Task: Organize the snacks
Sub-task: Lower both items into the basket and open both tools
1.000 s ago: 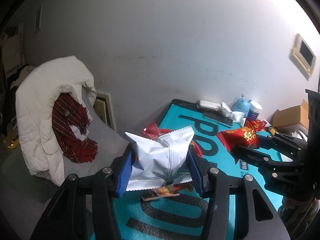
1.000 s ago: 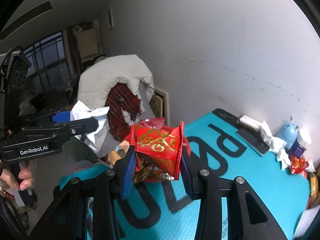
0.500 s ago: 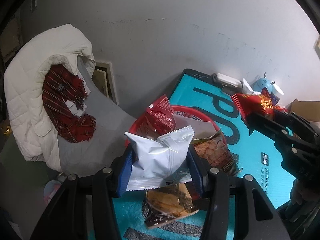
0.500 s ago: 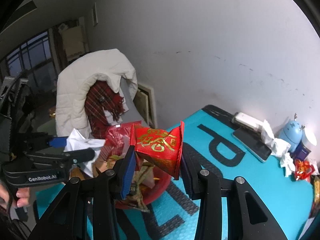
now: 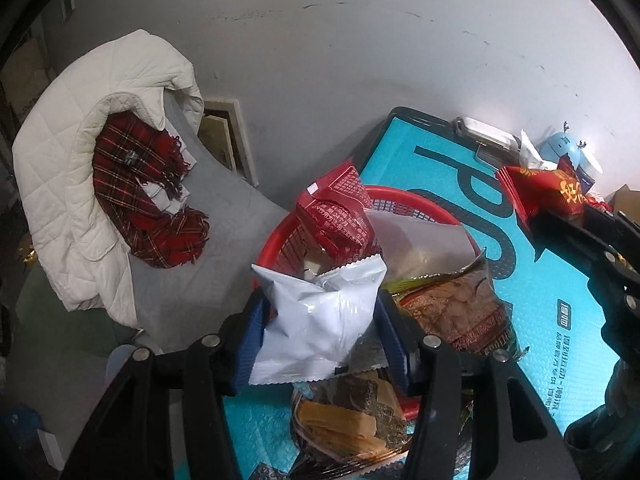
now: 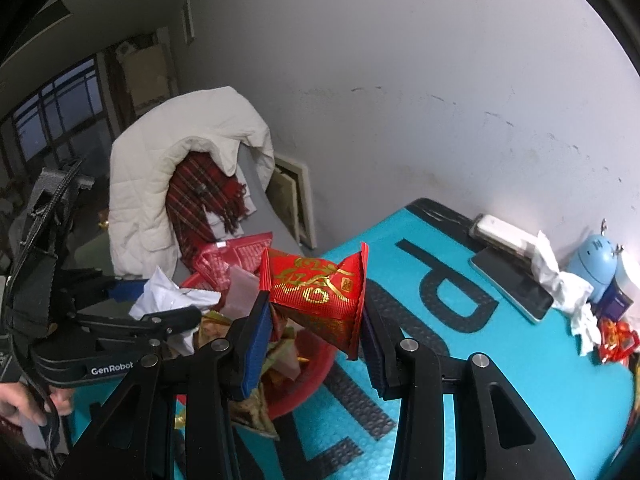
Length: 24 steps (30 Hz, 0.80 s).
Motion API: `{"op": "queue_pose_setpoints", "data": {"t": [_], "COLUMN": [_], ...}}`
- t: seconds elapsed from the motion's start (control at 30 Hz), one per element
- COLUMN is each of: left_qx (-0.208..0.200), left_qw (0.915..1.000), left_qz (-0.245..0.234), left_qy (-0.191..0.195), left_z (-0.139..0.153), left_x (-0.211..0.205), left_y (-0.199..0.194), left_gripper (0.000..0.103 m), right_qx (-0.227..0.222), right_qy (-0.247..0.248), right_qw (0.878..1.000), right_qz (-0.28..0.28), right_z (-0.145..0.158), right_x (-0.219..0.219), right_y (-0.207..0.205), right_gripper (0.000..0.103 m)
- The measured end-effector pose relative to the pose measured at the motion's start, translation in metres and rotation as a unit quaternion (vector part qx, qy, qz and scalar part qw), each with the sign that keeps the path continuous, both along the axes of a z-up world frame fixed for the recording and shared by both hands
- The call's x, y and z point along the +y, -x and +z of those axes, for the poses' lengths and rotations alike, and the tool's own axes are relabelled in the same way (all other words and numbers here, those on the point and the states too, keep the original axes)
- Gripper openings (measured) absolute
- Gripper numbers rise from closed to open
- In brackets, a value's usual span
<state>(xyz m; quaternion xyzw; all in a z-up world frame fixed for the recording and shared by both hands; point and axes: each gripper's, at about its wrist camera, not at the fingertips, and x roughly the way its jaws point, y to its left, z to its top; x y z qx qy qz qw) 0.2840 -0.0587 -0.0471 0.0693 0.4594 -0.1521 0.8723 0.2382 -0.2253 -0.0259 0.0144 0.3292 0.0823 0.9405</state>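
We count two grippers, the left gripper and the right gripper, one white packet, one red-and-gold packet, one red basket, and one phone.

The red basket shows only its far rim in the left wrist view; packets conceal its floor and near wall. The printing on the dark red packet is too small to read. At the counter's far right, small red wrappers are blurred and partly cut off by the picture's edge.
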Motion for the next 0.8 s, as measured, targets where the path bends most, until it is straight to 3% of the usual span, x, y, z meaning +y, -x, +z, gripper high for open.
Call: {"op": "queue_pose_setpoints", "data": {"t": [0.33, 0.57, 0.8], "left_qx": [-0.004, -0.031, -0.047], "left_qw": [0.9998, 0.9989, 0.9985], "left_qz": [-0.007, -0.003, 0.013], "left_qy": [0.021, 0.035, 0.024], "left_z": [0.009, 0.023, 0.030], "left_x": [0.004, 0.013, 0.028], "left_y": [0.008, 0.017, 0.023], "left_gripper": [0.053, 0.053, 0.053], "right_qx": [0.002, 0.000, -0.009], "right_qy": [-0.017, -0.037, -0.065], "right_qw": [1.000, 0.998, 0.994], "right_qz": [0.023, 0.047, 0.090], "right_z": [-0.001, 0.000, -0.006], "right_x": [0.003, 0.011, 0.039], "right_y": [0.000, 0.002, 0.001], "right_gripper": [0.041, 0.041, 0.043]}}
